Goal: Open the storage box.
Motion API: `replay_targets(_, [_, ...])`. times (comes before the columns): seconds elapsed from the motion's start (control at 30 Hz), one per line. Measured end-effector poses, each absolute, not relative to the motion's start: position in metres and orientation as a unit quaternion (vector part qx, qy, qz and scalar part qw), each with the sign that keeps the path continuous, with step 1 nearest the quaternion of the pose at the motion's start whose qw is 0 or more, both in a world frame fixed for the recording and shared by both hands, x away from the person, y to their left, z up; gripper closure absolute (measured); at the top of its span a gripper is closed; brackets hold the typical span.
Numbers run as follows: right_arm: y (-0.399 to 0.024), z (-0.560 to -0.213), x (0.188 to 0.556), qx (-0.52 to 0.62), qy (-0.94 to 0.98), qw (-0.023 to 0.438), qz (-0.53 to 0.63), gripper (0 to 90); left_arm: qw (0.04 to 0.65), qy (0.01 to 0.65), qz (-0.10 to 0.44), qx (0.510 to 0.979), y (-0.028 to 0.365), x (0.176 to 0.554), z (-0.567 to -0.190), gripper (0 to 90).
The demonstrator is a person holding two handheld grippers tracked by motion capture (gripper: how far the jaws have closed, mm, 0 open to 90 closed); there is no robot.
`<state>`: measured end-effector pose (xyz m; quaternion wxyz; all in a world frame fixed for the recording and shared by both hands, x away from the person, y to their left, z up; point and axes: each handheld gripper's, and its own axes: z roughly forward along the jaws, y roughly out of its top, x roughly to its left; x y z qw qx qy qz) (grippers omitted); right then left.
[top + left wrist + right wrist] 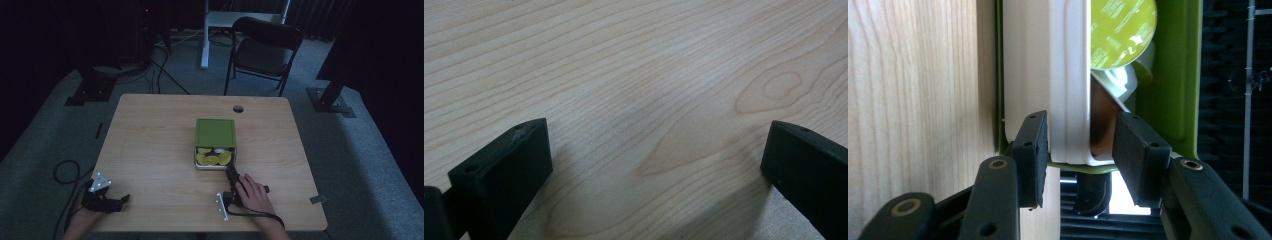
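Two grippers are in use at the wooden table (150,150). Right gripper (1080,145), held in the person's right hand (253,194), is rolled onto its side at the near corner of the white box (1048,75). Its jaws straddle the box's near wall: one pad lies against the outer face of the wall, the other stands inside the box, with a small gap to the wall's inner edge. Jaw spacing is moderate; whether the pads actually press on the wall cannot be told.

Immediately beyond the inner jaw sit a yellow-green round capsule (1120,32) and a brownish item, partly hidden. In the high view several yellow-green discs fill the box's open front part, directly ahead of the gripper tips. Green lid (215,133) covers the far part of the box, farther from the right gripper.

Left gripper (656,150) rests at the table's near left corner, well apart from the box. Its jaws stand wide, with bare wood between them.
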<state>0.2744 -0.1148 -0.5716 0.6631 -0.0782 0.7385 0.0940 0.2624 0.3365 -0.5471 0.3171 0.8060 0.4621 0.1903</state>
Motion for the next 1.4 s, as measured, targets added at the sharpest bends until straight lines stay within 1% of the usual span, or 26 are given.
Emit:
replay_targets(0.17, [-0.1135,-0.5736,0.2763,-0.086,0.736,0.665,0.087,60.8,0.317,0.462,0.190,0.806,0.3365,0.2625,-0.5471,0.0])
replay_targets(0.3, [-0.1116,-0.5749,0.2796,-0.092,0.738,0.664,0.071,66.8,0.317,0.462,0.190,0.806,0.3365,0.2624,-0.5471,0.0])
replay_targets(0.33, [-0.1115,-0.5759,0.2803,-0.092,0.739,0.664,0.068,69.7,0.317,0.462,0.190,0.806,0.3365,0.2624,-0.5471,0.0])
replay_targets(0.37, [-0.1116,-0.5769,0.2806,-0.093,0.738,0.665,0.067,70.3,0.317,0.462,0.190,0.806,0.3365,0.2624,-0.5471,0.0])
replay_targets(0.9, [-0.1097,-0.5739,0.2811,-0.091,0.745,0.659,0.060,71.6,0.317,0.462,0.190,0.806,0.3365,0.2624,-0.5471,0.0])
replay_targets(1.4, [-0.1092,-0.5729,0.2716,-0.097,0.747,0.655,0.064,71.5,0.317,0.462,0.190,0.806,0.3365,0.2624,-0.5471,0.0])
